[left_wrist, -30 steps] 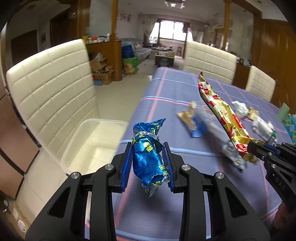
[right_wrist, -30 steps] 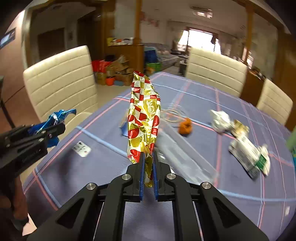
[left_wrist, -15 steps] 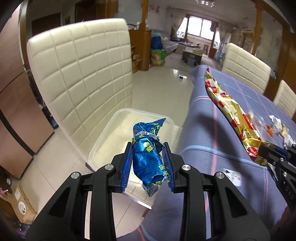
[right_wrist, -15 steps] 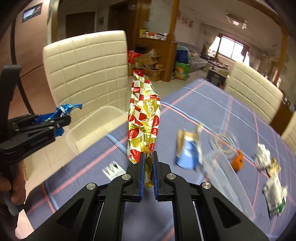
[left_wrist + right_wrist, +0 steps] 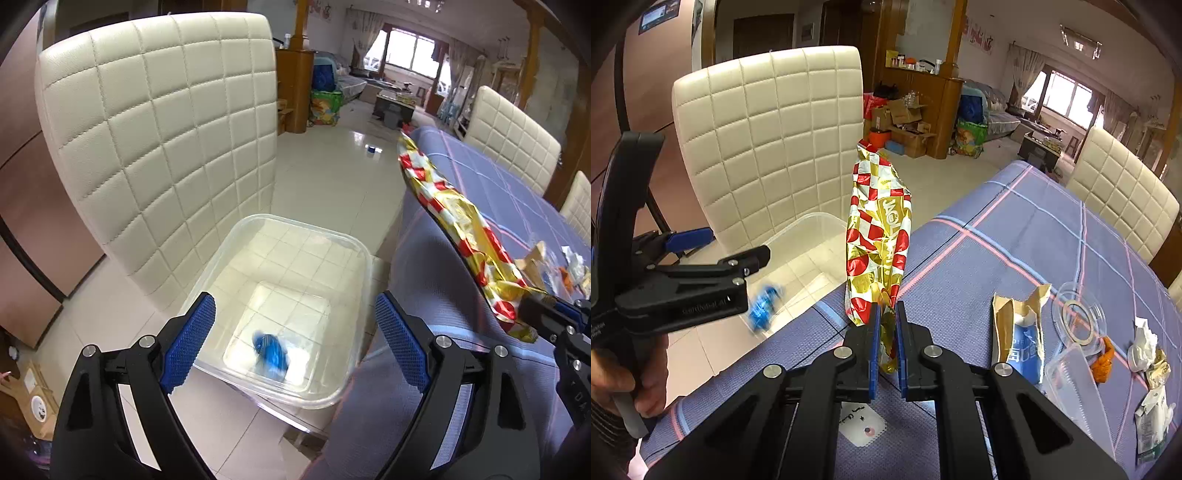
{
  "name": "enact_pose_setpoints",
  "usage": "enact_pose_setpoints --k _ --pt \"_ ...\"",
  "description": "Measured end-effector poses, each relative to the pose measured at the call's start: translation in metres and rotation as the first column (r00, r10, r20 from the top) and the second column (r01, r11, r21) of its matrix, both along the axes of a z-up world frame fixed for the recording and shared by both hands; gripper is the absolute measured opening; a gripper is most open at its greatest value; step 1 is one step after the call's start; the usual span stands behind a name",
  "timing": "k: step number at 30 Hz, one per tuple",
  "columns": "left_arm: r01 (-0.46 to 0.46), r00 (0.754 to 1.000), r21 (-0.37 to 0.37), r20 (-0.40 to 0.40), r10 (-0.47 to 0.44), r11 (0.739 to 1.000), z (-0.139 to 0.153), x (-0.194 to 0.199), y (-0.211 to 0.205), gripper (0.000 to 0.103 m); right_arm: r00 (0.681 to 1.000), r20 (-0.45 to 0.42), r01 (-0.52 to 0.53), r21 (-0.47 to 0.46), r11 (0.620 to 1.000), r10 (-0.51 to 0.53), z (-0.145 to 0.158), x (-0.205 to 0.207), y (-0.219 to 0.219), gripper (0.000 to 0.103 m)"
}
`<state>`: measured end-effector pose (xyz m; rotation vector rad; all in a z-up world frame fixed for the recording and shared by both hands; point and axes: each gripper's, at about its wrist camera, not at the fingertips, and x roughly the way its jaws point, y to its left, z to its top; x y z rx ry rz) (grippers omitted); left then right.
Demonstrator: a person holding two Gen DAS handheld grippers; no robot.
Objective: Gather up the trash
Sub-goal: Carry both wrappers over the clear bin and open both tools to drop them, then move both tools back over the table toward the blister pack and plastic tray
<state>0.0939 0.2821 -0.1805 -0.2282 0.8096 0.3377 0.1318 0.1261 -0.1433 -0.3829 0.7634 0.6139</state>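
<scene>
My left gripper (image 5: 293, 325) hangs above a clear plastic bin (image 5: 354, 254) on a chair seat, its jaws opening wide with nothing between them. A crumpled blue wrapper (image 5: 271, 350) shows blurred inside the bin, free of the pads. From the right wrist view the same blue wrapper (image 5: 762, 306) blurs just below the left gripper (image 5: 738, 251). My right gripper (image 5: 885, 314) is shut on the lower end of a red, gold and white foil wrapper (image 5: 879, 236) that stands upright over the table's near corner. That foil wrapper (image 5: 454, 221) also crosses the left wrist view.
A cream quilted chair (image 5: 159, 140) backs the bin. The blue checked tablecloth (image 5: 1015, 236) carries a torn paper packet (image 5: 1019, 328), a clear lid (image 5: 1078, 317), an orange scrap (image 5: 1102, 360) and crumpled wrappers (image 5: 1148, 343). A hand (image 5: 624, 380) grips the left tool.
The left jaws have sprung apart and let go of the blue wrapper, which now lies blurred in the bin. Both grippers have swung from the table toward the chair.
</scene>
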Motion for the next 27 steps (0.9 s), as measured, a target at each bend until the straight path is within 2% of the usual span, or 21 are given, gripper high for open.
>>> enact_pose_setpoints --k 5,15,17,19,21,27 --pt "-0.047 0.999 -0.009 -0.011 0.047 0.999 -0.005 -0.006 0.013 0.088 1.0 -0.001 -0.026 -0.011 1.0 0.026 -0.002 0.0 0.009 0.008" --pt "-0.1 0.995 0.033 -0.002 0.1 0.994 0.001 -0.028 0.023 0.088 0.994 -0.013 -0.106 -0.029 0.994 0.105 -0.007 -0.004 0.038 0.011" --pt "-0.111 0.994 0.037 0.004 0.11 0.993 0.004 -0.03 0.025 0.09 0.995 0.037 -0.093 -0.063 0.994 0.095 -0.007 -0.007 0.042 0.019" --pt "-0.117 0.993 0.04 0.011 0.117 0.992 0.006 -0.034 0.027 0.091 0.994 0.076 -0.072 -0.064 0.995 0.076 -0.006 -0.008 0.04 0.05" --pt "-0.116 0.993 0.036 0.014 0.116 0.993 0.006 -0.034 0.027 0.091 0.992 0.107 -0.059 -0.057 0.997 0.065 -0.003 -0.01 0.036 0.061" --pt "-0.102 0.995 0.02 0.013 0.102 0.995 0.006 -0.034 0.023 0.091 0.997 0.073 -0.014 -0.019 1.0 0.016 0.004 -0.001 0.021 0.061"
